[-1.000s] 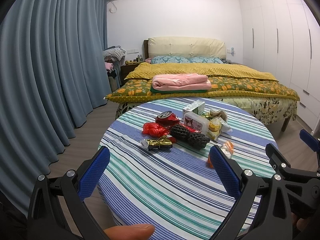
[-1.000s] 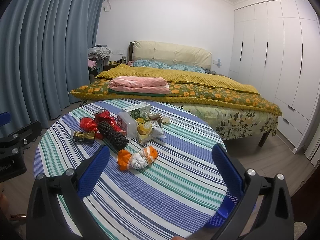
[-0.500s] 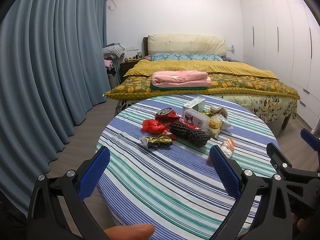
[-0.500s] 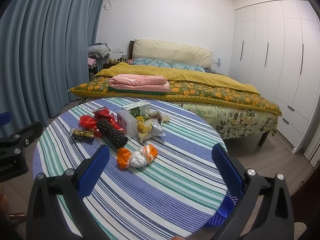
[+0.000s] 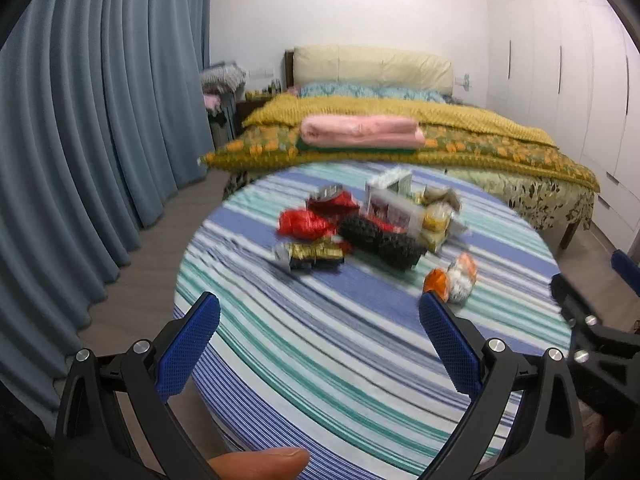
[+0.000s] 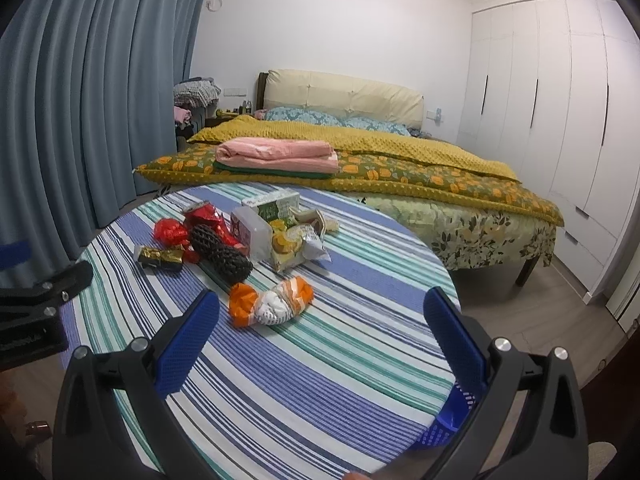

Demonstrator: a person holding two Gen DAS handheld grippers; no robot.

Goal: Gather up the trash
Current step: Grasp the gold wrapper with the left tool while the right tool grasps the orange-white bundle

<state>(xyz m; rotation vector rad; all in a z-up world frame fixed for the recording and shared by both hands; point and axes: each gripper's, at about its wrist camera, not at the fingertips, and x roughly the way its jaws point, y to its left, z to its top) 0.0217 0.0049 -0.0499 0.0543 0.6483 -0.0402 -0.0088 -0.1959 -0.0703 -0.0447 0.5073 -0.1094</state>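
Both wrist views face the bed (image 6: 360, 168) across the striped table (image 5: 320, 340), sharing its trash pile (image 6: 240, 236).

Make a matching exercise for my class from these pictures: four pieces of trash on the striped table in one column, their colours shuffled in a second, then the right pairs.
Things:
1. foam net
2. crumpled wrapper
3. candy wrapper
4. lone wrapper nearest the right tool

Colours:
A. orange and white
B. gold
C. black
D. red

Pairs: 1-C, 2-D, 3-B, 4-A
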